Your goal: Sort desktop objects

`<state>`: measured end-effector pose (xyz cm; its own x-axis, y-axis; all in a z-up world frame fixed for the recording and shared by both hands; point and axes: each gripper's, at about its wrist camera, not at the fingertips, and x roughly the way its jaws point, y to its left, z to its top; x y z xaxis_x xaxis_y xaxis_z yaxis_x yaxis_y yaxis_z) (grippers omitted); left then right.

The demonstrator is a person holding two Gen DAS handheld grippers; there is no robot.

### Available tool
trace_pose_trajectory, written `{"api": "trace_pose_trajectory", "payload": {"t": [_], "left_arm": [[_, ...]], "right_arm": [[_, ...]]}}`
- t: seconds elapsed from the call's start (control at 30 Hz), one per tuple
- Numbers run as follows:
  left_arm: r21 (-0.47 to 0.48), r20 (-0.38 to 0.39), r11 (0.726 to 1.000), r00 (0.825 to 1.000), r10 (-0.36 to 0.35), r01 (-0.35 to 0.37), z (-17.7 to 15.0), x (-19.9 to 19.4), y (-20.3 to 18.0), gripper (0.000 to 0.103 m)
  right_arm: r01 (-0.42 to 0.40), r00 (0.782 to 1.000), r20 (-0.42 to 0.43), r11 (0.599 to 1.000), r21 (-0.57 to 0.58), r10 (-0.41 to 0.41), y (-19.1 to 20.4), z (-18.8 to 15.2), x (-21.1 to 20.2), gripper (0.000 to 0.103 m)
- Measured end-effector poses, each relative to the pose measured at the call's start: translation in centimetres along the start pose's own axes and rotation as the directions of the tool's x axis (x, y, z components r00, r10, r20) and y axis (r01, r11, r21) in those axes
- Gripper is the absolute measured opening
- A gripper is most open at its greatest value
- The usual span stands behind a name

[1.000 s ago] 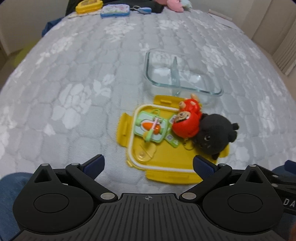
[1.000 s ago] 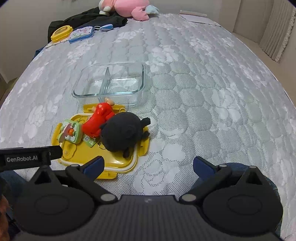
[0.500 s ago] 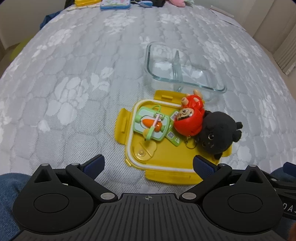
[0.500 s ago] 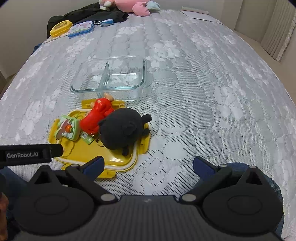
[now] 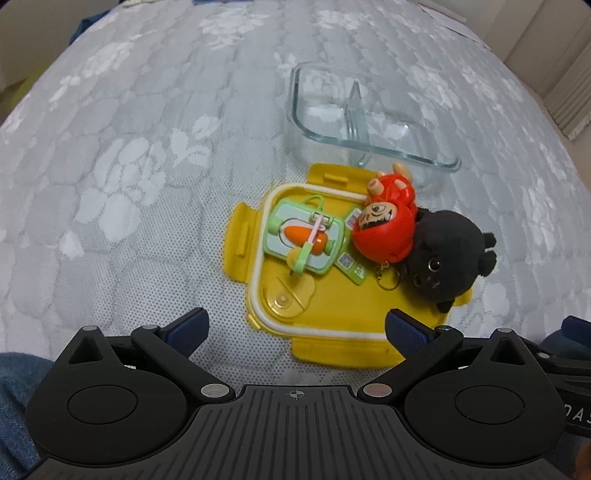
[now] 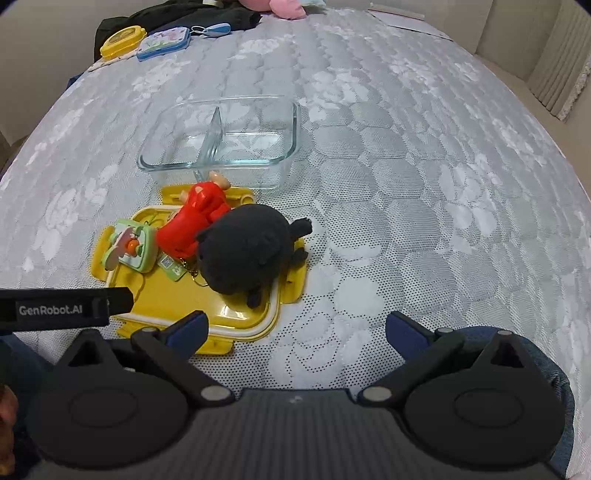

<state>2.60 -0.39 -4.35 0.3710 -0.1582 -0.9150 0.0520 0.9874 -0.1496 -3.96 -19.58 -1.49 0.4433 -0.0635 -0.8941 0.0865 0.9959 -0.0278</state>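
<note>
A yellow lid (image 5: 325,314) (image 6: 155,306) lies upside down on the quilted bed. On it rest a green carrot toy (image 5: 304,236) (image 6: 129,249), a red doll keychain (image 5: 388,225) (image 6: 192,221) and a black plush (image 5: 447,254) (image 6: 243,254). Behind the lid stands an empty clear glass container (image 5: 369,122) (image 6: 221,140) with a middle divider. My left gripper (image 5: 295,328) is open and empty, just in front of the lid. My right gripper (image 6: 295,328) is open and empty, to the right of the lid's near corner.
The grey floral bedcover (image 6: 424,184) spreads all round. At the far left edge lie a yellow case (image 6: 120,40), a blue pouch (image 6: 164,42) and dark clothing (image 6: 184,18). Pink plush (image 6: 284,3) sits at the far end. A curtain (image 6: 561,59) hangs on the right.
Both grippers have moved forward and lower towards the lid and toys. The objects appear nearer and lower in both views. Nothing was grasped.
</note>
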Motion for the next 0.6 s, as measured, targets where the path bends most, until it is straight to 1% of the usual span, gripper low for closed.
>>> {"api": "trace_pose_trajectory", "payload": {"t": [0.1, 0.27, 0.33, 0.37, 0.4, 0.47, 0.53, 0.6], "left_arm": [[0.013, 0.019, 0.999, 0.999, 0.030, -0.030, 0.1, 0.0, -0.1, 0.103], [0.012, 0.013, 0.999, 0.999, 0.030, -0.030, 0.3, 0.0, 0.0, 0.103], [0.013, 0.016, 0.999, 0.999, 0.035, -0.035, 0.4, 0.1, 0.0, 0.103], [0.015, 0.018, 0.999, 0.999, 0.039, -0.039, 0.4, 0.1, 0.0, 0.103], [0.018, 0.021, 0.999, 0.999, 0.043, -0.044, 0.4, 0.1, 0.0, 0.103], [0.024, 0.026, 0.998, 0.998, 0.051, -0.052, 0.5, 0.2, 0.0, 0.103], [0.029, 0.029, 0.998, 0.998, 0.058, -0.059, 0.6, 0.3, 0.0, 0.103], [0.033, 0.028, 0.998, 0.998, 0.061, -0.061, 0.7, 0.6, 0.1, 0.103]], "right_arm": [[0.004, 1.000, -0.004, 1.000, -0.004, -0.004, 0.0, 0.0, 0.2, 0.103], [-0.010, 1.000, 0.003, 1.000, 0.027, 0.010, -0.7, 0.1, 0.6, 0.103], [-0.016, 0.999, 0.032, 0.999, 0.038, 0.015, -0.9, 0.1, 0.5, 0.103], [-0.022, 0.997, 0.071, 0.999, 0.049, 0.019, -1.0, 0.1, 0.2, 0.103], [-0.033, 0.990, 0.137, 0.998, 0.060, 0.025, -1.2, -0.1, -0.4, 0.103], [-0.037, 0.962, 0.273, 0.998, 0.047, 0.023, -1.3, -0.4, -1.7, 0.103], [-0.021, 0.924, 0.383, 1.000, 0.014, 0.014, -1.1, -0.7, -2.7, 0.103], [-0.004, 0.916, 0.402, 1.000, -0.009, 0.007, -1.0, -0.6, -2.7, 0.103]]}}
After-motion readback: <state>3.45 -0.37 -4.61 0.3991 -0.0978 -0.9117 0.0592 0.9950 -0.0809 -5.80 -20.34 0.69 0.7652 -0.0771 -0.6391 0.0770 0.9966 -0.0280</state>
